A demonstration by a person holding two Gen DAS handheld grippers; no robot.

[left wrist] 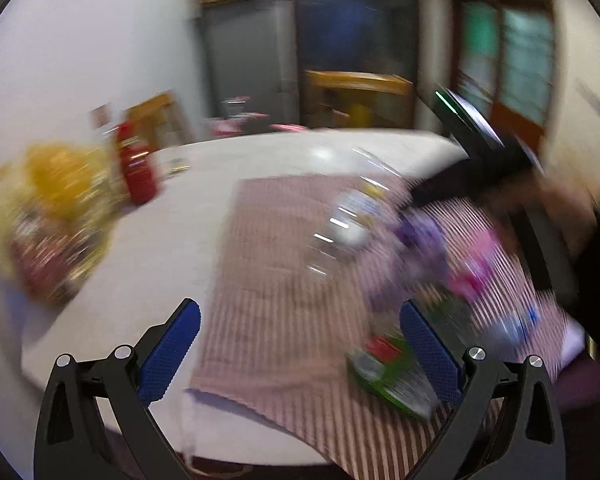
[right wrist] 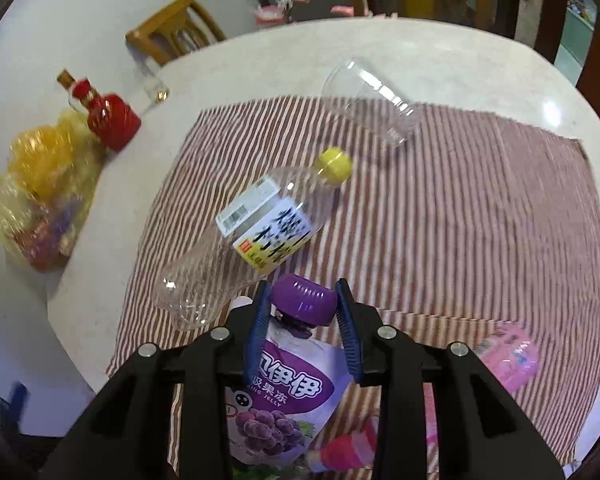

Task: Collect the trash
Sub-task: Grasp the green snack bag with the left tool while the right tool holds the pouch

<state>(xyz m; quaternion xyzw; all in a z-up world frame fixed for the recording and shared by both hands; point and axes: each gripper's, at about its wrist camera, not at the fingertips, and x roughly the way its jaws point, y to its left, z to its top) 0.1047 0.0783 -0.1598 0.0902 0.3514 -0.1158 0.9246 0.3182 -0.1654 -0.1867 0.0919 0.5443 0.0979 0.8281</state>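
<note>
Right wrist view: the round white table (right wrist: 440, 52) carries a striped cloth (right wrist: 480, 216) spread across most of its middle, and everything else is placed from that cloth. Off its left edge, on bare tabletop, sits a yellow plastic bag (right wrist: 36, 196) with coloured items inside, and a red bottle (right wrist: 112, 116) stands just beyond it. A wooden chair (right wrist: 172, 28) stands behind the table, past the cloth's far left corner. On the cloth, left of centre, a clear empty bottle (right wrist: 236, 236) with a yellow cap lies on its side. A clear plastic cup (right wrist: 368, 100) lies tipped over at the cloth's far edge. A pink wrapper (right wrist: 508, 356) rests near the cloth's near right side. The right gripper (right wrist: 304, 304) is clamped on the purple cap of a grape jelly pouch (right wrist: 276, 404), over the cloth's near edge.

Left wrist view, badly blurred: the left gripper (left wrist: 300, 344) has its jaws spread wide with nothing between them, above the cloth's near edge, and a green wrapper (left wrist: 388, 376) lies on the cloth by its right finger.
</note>
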